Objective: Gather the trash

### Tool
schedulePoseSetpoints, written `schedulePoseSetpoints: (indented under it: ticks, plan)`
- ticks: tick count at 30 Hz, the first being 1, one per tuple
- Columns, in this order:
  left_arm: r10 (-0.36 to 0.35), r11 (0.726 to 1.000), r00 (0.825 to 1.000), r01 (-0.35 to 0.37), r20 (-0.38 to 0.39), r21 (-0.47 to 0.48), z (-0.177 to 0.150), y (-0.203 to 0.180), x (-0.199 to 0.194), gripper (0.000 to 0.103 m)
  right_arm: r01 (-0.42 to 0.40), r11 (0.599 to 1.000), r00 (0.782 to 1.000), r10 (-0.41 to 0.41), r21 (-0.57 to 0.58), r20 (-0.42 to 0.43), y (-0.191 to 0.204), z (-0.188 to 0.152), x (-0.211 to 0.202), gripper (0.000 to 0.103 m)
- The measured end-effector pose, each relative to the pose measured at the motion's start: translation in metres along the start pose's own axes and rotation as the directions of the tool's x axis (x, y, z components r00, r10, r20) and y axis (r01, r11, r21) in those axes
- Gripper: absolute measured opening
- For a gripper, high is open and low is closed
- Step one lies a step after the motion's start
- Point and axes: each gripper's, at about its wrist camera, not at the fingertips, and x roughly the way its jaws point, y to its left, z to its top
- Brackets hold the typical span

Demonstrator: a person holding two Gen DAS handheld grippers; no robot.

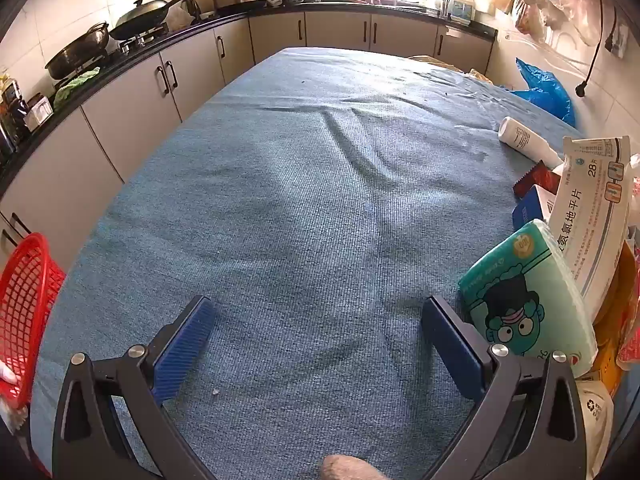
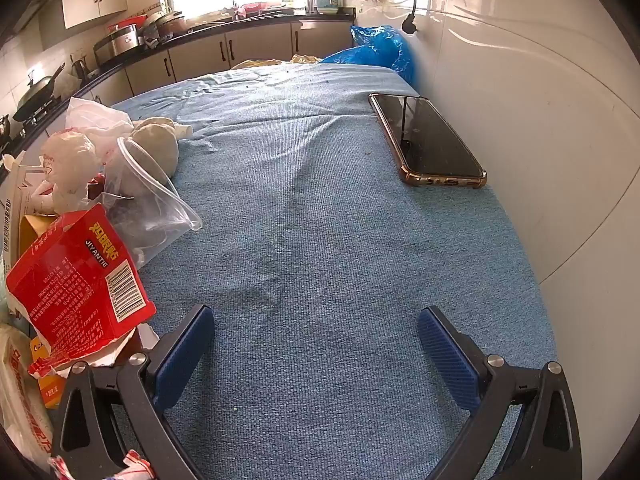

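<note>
Left gripper (image 1: 318, 334) spread, empty | right gripper (image 2: 316, 344) spread, empty | trash: green tissue pack (image 1: 528, 296) at 3 o'clock | red basket (image 1: 24, 312) at 9 o'clock | centre your pads across pack before closing.

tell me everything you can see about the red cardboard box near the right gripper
The red cardboard box is a flattened, crumpled carton with yellow lettering, a black band reading JIYANTIE, white small print and a barcode. Its lower edge is torn and ragged. It lies tilted atop the trash pile at the left edge of the blue cloth, against a clear plastic bag, just left of the open right gripper, which does not touch it.
</note>
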Motion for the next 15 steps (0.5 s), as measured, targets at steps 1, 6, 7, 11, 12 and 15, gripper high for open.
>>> schedulePoseSetpoints:
  ticks: [1, 6, 7, 11, 12, 15]
  plan:
    - [-0.001, 1.000, 1.000, 0.001, -0.001, -0.001, 0.0000, 0.0000, 0.0000, 0.103, 0.000, 1.000, 1.000, 0.000, 0.000, -0.001, 0.0000, 0.0000, 0.0001, 0.103]
    - [-0.002, 1.000, 1.000, 0.002, -0.003, -0.001, 0.0004, -0.0004, 0.0001, 0.103, 0.000, 1.000, 1.000, 0.000, 0.000, 0.000, -0.0012, 0.0002, 0.0003, 0.103]
    - [-0.001, 1.000, 1.000, 0.001, -0.003, -0.001, 0.0006, -0.0006, 0.0002, 0.103, 0.000, 1.000, 1.000, 0.000, 0.000, 0.000, -0.0015, 0.0003, 0.0003, 0.103]
    - [-0.004, 1.000, 1.000, 0.004, -0.002, -0.003, 0.0000, 0.0001, 0.0001, 0.103, 0.002, 1.000, 1.000, -0.002, -0.001, 0.000, 0.0003, 0.0006, 0.0005, 0.103]
    - [-0.004, 1.000, 1.000, 0.004, -0.002, -0.003, 0.0001, 0.0002, 0.0001, 0.103, 0.002, 1.000, 1.000, -0.002, -0.002, 0.000, 0.0003, 0.0007, 0.0005, 0.103]
    - [-0.004, 1.000, 1.000, 0.004, -0.004, -0.003, 0.0007, 0.0003, 0.0004, 0.103, 0.002, 1.000, 1.000, -0.002, -0.002, 0.001, 0.0003, 0.0008, 0.0006, 0.103]
